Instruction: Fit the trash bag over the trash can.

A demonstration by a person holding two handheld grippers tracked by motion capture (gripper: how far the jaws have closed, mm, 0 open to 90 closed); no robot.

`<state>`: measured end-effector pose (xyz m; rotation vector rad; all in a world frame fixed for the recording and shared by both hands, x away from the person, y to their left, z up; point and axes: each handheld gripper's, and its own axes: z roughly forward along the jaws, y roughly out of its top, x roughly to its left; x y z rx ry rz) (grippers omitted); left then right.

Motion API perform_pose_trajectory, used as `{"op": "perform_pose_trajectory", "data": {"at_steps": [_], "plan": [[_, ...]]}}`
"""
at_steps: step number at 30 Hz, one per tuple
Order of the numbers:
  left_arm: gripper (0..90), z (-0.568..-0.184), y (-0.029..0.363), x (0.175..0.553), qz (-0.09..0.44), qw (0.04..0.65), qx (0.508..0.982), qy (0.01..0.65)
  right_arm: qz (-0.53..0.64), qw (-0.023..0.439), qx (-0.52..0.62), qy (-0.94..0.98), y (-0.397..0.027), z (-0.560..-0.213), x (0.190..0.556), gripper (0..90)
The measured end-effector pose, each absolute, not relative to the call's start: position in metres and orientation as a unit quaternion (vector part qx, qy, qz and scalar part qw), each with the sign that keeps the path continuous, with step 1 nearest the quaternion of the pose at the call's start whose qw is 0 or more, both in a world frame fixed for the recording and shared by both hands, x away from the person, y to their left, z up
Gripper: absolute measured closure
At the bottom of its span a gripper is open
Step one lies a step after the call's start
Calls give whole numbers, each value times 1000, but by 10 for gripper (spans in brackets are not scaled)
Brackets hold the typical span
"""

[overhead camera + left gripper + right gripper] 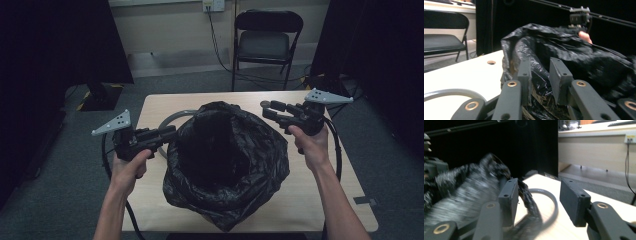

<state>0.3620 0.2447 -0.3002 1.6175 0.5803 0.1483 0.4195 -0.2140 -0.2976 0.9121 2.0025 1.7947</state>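
A black plastic bin bag (225, 155) stands open-mouthed in the middle of the light wooden table (310, 200). My left gripper (172, 134) is at the bag's left rim. In the left gripper view its jaws (540, 75) stand apart, with a fold of the bag (574, 57) lying between them and the pads not clamped on it. My right gripper (267, 109) hovers above the bag's far right rim, open. In the right gripper view its jaws (539, 195) hold nothing, and the blurred bag (461, 187) lies beside and behind the left-hand jaw.
A grey ring (172, 119) lies on the table behind the bag's left side, partly under it. A black folding chair (267, 35) stands beyond the table's far edge. Dark curtains hang on both sides. A cable trails from each gripper.
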Motion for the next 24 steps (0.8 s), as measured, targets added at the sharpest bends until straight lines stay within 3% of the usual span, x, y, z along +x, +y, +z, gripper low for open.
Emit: {"op": "perform_pose_trajectory", "data": {"at_steps": [8,15,17,24], "plan": [[589,-295,238,377,69,661,698,266,640,119,269,710,-189,-275,411,406],[654,-303,226,385,67,650,706,274,595,113,242,758,-172,-268,406,391],[662,-302,228,381,72,649,707,272,575,120,246,771,-170,-270,408,432],[669,-303,242,358,71,654,705,264,585,121,248,762,-171,-270,419,877]]}}
